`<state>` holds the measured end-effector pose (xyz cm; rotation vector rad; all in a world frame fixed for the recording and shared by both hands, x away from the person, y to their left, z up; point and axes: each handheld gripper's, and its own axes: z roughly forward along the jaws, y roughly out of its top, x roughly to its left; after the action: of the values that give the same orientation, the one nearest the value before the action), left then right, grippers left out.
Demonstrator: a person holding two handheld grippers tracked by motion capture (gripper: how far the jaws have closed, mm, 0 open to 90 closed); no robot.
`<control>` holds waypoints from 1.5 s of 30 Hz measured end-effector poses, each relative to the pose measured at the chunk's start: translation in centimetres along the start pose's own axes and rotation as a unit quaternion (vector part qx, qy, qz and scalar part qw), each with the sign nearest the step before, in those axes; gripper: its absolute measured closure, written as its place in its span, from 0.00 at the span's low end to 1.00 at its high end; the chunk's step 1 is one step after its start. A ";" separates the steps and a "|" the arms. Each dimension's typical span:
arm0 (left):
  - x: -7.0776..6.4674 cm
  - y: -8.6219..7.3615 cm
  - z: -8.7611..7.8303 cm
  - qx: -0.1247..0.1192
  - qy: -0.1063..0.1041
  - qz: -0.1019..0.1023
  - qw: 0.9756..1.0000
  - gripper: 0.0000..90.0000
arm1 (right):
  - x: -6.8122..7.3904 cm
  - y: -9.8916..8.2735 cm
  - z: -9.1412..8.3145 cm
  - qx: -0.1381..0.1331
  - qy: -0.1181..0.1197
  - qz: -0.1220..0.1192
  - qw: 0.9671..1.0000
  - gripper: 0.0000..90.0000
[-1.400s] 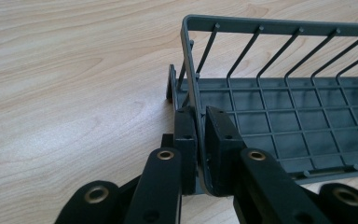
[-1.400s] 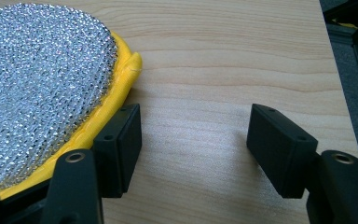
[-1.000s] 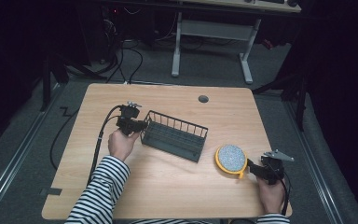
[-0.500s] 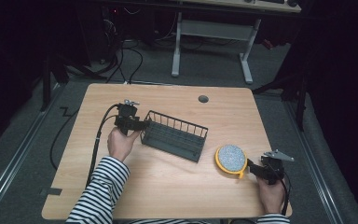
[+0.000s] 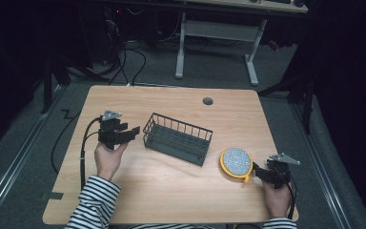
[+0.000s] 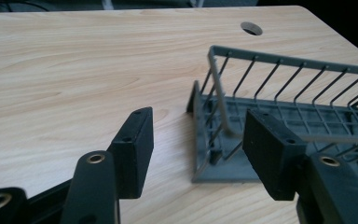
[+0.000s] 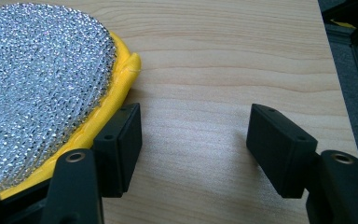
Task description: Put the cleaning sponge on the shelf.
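Left gripper (image 5: 134, 130) jaws, just opened, stand apart beside dark grey wire basket (image 5: 177, 139); right gripper (image 5: 256, 172) jaws apart beside round yellow-rimmed silver scouring pad (image 5: 236, 162)

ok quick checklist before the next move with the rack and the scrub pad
1. Left gripper free of the wire rack: ok, its jaws have just been opening, nothing between them, rack end just ahead.
2. Rack flat on the table: ok, upright.
3. Rack inside: cannot tell, far end partly hidden.
4. Right gripper ready: ok, jaws open, only bare wood between them.
5. Scrub pad lined up for a grip: not ok, its yellow rim lies beside the jaws, not between them.
6. Pad flat, silver side up: ok.
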<state>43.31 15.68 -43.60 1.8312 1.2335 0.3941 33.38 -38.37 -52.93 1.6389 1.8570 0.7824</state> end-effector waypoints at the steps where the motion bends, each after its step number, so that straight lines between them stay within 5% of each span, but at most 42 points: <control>1: 0.0 0.0 0.0 0.000 0.000 0.000 1.000 0.49 | 0.0 0.0 0.0 0.000 0.000 0.000 1.000 0.40; 12: 1.4 -5.5 -1.7 -0.001 -0.003 -0.045 0.999 0.47 | 0.0 0.0 0.0 -0.001 0.000 -0.002 1.000 0.40; 15: 1.1 -7.5 -1.5 0.010 0.030 -0.024 0.999 0.46 | 0.0 0.0 0.0 0.000 0.001 0.001 1.000 0.39; 22: 1.2 -9.8 -0.7 0.022 0.040 -0.029 0.999 0.44 | 0.1 0.0 0.0 -0.001 0.006 -0.004 1.000 0.39; 28: 1.0 -10.3 -0.3 0.025 0.061 -0.009 0.998 0.43 | 0.1 0.0 0.0 -0.001 0.006 -0.005 1.000 0.39; 33: 0.6 -10.8 0.3 0.039 0.083 0.029 0.995 0.42 | 0.1 0.0 0.0 -0.001 0.007 -0.004 1.000 0.39; 39: 0.3 -11.1 1.0 0.062 0.081 0.040 0.994 0.39 | 0.0 0.0 -0.1 0.000 0.011 -0.003 1.000 0.40; 45: -0.1 -11.8 1.2 0.047 0.087 0.048 0.994 0.38 | 0.1 0.0 -0.1 0.001 0.009 -0.005 1.000 0.40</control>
<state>37.08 16.53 -53.61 1.9758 1.3040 0.5682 33.30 -38.31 -52.92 1.6278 1.8770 0.7958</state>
